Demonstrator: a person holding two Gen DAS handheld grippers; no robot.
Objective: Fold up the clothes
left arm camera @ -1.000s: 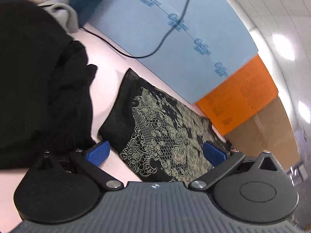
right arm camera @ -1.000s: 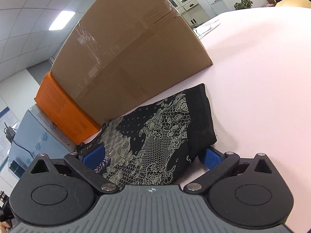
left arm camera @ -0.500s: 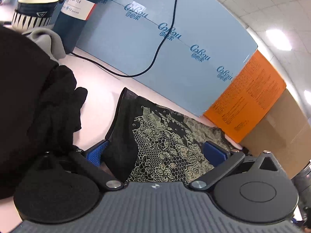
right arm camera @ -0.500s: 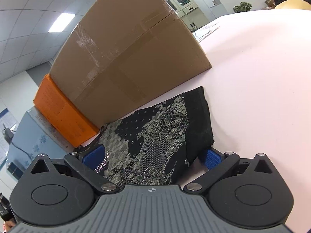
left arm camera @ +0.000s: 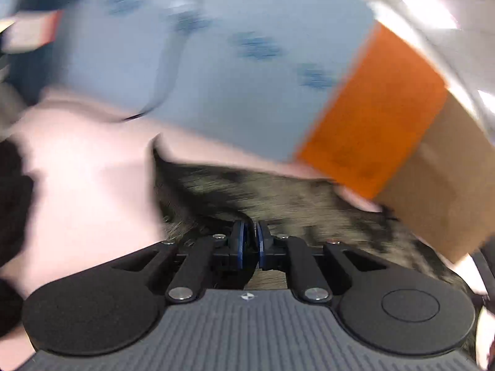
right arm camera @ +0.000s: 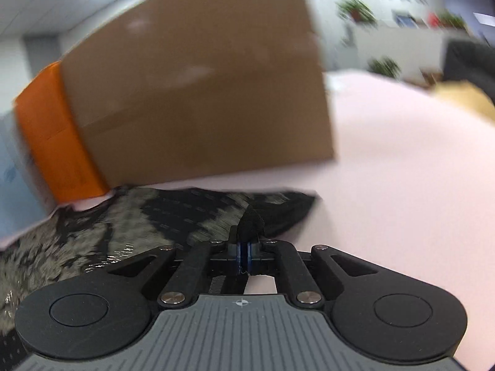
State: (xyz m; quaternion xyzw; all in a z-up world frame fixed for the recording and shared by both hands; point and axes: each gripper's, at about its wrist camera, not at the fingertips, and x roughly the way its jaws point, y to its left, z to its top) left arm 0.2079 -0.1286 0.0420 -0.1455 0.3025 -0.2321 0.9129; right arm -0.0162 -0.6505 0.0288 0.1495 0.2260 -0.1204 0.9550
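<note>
A black garment with a pale lace-like print [left arm camera: 278, 198] lies on the pink table [left arm camera: 86, 185], blurred by motion. My left gripper [left arm camera: 251, 232] is shut on the garment's near edge. In the right wrist view the same garment [right arm camera: 148, 216] spreads to the left, and my right gripper [right arm camera: 244, 238] is shut on a black fold of it that sticks up between the pads.
A light blue box [left arm camera: 216, 71], an orange box [left arm camera: 371, 117] and a brown cardboard box [right arm camera: 198, 92] stand in a row just behind the garment. A dark pile of clothing [left arm camera: 12, 210] sits at the left. Bare pink table [right arm camera: 402, 170] extends to the right.
Both grippers have closed from open onto the garment's near edge. Both views now swing with strong motion blur.
</note>
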